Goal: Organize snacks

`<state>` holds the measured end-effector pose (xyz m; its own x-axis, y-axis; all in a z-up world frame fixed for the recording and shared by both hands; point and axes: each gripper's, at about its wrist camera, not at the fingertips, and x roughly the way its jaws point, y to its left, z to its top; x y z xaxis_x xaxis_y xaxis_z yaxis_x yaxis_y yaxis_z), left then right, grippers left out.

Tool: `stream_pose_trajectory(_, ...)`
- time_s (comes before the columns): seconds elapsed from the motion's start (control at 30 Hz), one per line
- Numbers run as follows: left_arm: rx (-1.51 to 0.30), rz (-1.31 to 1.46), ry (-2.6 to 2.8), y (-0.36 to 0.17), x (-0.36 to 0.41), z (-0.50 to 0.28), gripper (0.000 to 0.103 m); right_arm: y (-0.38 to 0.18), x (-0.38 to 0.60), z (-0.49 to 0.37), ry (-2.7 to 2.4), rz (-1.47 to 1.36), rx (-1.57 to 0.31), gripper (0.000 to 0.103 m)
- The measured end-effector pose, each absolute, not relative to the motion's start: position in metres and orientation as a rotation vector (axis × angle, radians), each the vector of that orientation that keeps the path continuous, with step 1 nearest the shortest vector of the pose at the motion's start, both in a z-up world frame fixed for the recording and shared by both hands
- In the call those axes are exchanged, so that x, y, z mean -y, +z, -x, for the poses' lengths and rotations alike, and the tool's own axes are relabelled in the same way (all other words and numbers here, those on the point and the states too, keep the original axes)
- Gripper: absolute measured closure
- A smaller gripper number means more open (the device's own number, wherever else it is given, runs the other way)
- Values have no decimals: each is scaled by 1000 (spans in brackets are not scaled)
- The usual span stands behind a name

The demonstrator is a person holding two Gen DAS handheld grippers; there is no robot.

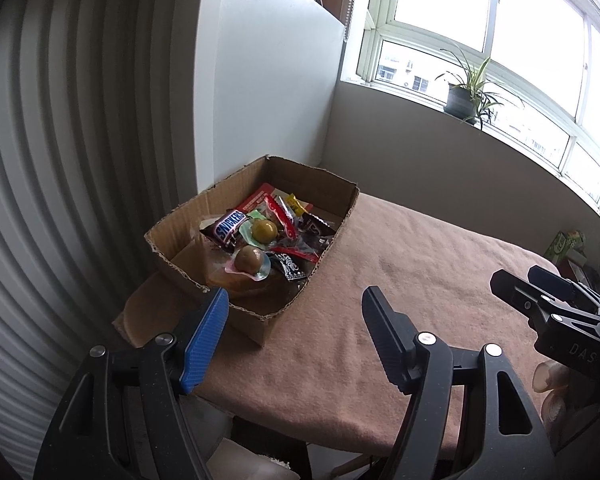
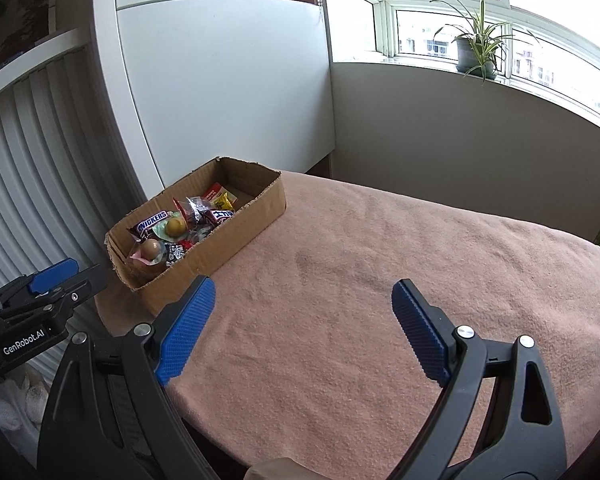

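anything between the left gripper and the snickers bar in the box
Only the cardboard box's near wall. The left gripper hangs open just short of it, and the Snickers bar lies on top of the pile, uncovered, so coming in over the rim looks clear.

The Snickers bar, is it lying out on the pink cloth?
No, the Snickers bar lies inside the cardboard box among other snacks.

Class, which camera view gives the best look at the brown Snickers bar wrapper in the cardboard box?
The left wrist view: the brown Snickers bar wrapper appears larger, its full lettering readable. In the right wrist view the wrapper looks smaller, and its first letter is cut off inside the open cardboard box.
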<state>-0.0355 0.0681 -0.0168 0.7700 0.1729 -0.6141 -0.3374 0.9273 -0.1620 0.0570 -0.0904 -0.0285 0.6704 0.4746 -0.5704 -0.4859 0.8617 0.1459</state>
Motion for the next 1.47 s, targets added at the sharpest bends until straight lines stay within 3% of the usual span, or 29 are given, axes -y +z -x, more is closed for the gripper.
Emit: stream_pose_trajectory(1.47,-624,269,268,-14,-67,34,34,-32,92,-58,551,23,-654,11)
